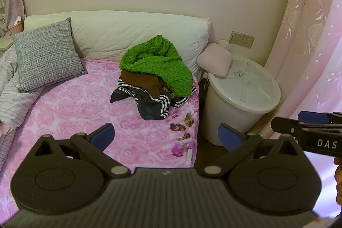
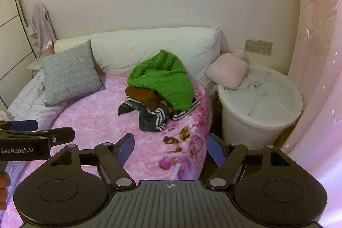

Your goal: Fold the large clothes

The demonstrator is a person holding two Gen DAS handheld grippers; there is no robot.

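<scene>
Green knit sweater (image 1: 157,61) tops clothes pile (image 1: 149,97) near bed (image 1: 74,112) right edge, by headboard; left hand-held gripper (image 1: 166,136) spread, empty; right hand-held gripper (image 2: 170,147) spread, empty, short of pile.

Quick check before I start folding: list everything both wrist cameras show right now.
green knit sweater: 1, green, top of pile
brown garment: 1, brown, under sweater
striped garment: 1, dark with white stripes, pile bottom
pink floral blanket: 1, pink, covering bed
grey cushion: 1, grey, bed's left
white bolster: 1, white, against wall
lidded bin: 1, white, right of bed
pink pillow: 1, pink, on bin lid
wall socket: 1, beige
curtain: pink, right
left gripper: open, empty
right gripper: open, empty
</scene>
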